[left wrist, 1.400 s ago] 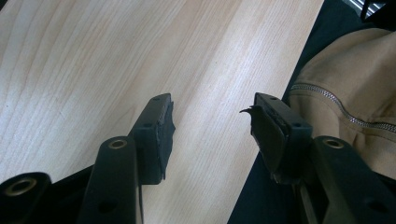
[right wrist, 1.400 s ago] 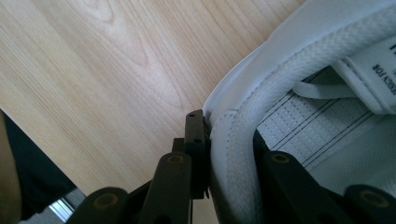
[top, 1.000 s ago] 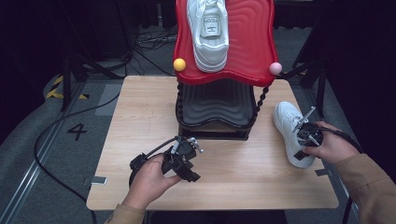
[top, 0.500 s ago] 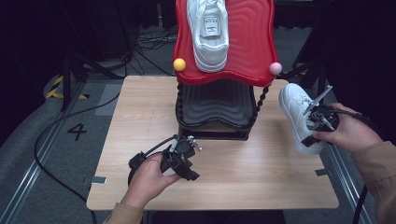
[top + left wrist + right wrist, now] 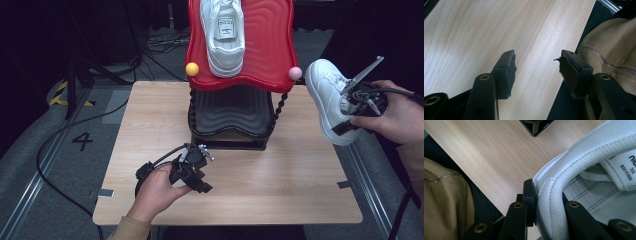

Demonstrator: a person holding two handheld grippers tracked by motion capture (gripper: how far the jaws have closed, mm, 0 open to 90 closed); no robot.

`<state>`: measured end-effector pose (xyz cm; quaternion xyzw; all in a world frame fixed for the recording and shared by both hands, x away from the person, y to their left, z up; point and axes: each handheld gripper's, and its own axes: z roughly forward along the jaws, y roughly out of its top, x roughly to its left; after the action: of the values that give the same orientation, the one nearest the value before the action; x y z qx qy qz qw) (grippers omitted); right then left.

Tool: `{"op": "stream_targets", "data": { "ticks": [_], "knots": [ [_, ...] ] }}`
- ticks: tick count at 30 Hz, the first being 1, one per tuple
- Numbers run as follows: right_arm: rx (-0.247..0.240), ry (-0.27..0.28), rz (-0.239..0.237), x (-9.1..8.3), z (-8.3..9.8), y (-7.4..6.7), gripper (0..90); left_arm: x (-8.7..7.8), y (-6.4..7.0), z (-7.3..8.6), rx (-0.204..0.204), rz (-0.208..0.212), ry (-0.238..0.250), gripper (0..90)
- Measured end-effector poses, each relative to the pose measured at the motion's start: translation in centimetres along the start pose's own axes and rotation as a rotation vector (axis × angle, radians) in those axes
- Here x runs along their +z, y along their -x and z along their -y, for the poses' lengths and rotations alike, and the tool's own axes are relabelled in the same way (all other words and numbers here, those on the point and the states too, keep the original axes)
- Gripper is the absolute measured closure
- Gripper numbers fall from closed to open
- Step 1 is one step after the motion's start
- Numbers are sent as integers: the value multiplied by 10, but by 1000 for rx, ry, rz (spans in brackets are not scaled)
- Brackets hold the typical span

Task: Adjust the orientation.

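Looking at the white sneaker [image 5: 327,100] held up in the air off the right edge of the surface [image 5: 150,125], I'd guess it's an easy thing to carry: light for its bulk, with a stiff rubbery sole and a soft padded upper. The right hand-held gripper [image 5: 350,112] is pinching it at the collar, near the heel end; in the right gripper view one jaw sits outside against the smooth white side and the other goes inside the opening, clamped on the padded rim [image 5: 554,202]. That seems like the sensible spot, since the rim is thick and squishy enough to bite into. The smooth outer panels look slick, so a pinch there could slide. Held from one end like this, the toe will probably want to swing or droop, so I'd keep it steady on the way over. Its mate [image 5: 222,35] already lies on the red wavy top shelf [image 5: 270,45] of the rack at the far middle, leaving room to its right, and there's a black shelf [image 5: 232,107] underneath. The left hand-held gripper [image 5: 195,172] rests low at the near left, jaws spread with nothing between them, having just opened a bit wider.
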<state>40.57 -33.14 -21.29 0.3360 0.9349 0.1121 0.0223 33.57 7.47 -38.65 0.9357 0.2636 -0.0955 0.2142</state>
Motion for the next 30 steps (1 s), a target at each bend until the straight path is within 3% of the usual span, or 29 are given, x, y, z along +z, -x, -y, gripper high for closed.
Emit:
{"op": "stream_targets", "data": {
  "ticks": [8,20,30],
  "knots": [
    [-15,0,48,-38,-19,-5,797,0,1,3,-11,-5,-4,467],
    [-31,1,82,-75,-45,-16,797,0,2,4,-11,-5,-5,468],
    [-48,-5,129,-104,-82,-33,797,-3,1,6,-14,1,10,468]
  ]
}}
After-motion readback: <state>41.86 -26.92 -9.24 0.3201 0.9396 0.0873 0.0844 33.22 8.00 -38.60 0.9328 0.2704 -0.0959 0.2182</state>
